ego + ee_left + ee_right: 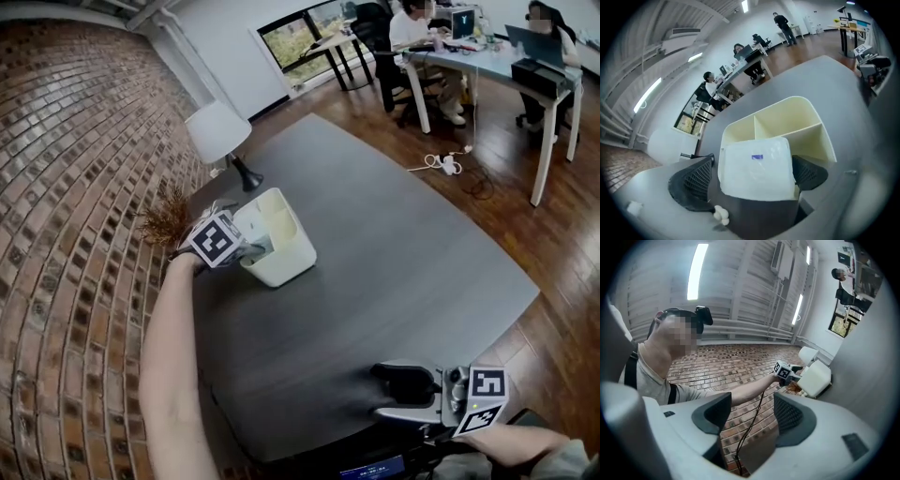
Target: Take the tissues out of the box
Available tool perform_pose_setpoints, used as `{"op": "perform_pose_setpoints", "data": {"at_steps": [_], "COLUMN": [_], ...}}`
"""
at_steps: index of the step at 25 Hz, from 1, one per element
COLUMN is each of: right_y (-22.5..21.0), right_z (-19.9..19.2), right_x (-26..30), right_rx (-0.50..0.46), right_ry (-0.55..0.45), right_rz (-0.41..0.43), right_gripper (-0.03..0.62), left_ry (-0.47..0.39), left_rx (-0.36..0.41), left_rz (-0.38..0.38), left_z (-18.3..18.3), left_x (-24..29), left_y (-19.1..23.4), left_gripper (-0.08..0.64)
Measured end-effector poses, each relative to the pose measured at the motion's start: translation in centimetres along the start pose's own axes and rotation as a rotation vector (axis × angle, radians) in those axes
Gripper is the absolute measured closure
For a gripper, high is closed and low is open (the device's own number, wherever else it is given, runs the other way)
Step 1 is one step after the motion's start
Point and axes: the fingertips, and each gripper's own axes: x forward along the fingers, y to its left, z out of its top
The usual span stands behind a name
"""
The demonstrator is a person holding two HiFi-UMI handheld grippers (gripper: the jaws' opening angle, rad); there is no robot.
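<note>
The left tongs (752, 158) are gaping around a white plastic-wrapped tissue pack (754, 180), its blue label (757, 157) unreadable, sitting at the near end of a cream 2-compartment box (808, 125); the right tongs (752, 398) are hanging open.

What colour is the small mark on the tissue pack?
The mark is blue-violet, clearest in the left gripper view.

My table (394, 253) is dark grey; the box (281, 239) cream; the tissue pack (757, 176) white with a blue mark (757, 157).
</note>
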Motion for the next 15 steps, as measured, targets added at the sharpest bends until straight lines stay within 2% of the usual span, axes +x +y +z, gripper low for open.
{"op": "perform_pose_setpoints", "data": {"at_steps": [3, 9, 15], "right_y": [-0.1, -0.3, -0.2], "right_z": [0.1, 0.4, 0.4], "right_x": [-0.1, -0.3, -0.1], "right_rx": [-0.001, 0.014, 0.006], "right_ry": [0.0, -0.015, -0.018], "right_rz": [0.001, -0.004, -0.003], "right_gripper": [0.311, 0.311, 0.311], "left_ry": [0.002, 0.013, 0.05], "left_rx": [-0.014, -0.005, 0.038], "left_rz": [-0.034, -0.041, 0.058], "left_z": [0.3, 0.3, 0.8], "left_x": [1.2, 2.7, 1.0], "left_y": [0.2, -0.5, 1.4], "left_gripper": [0.035, 0.06, 0.071]}}
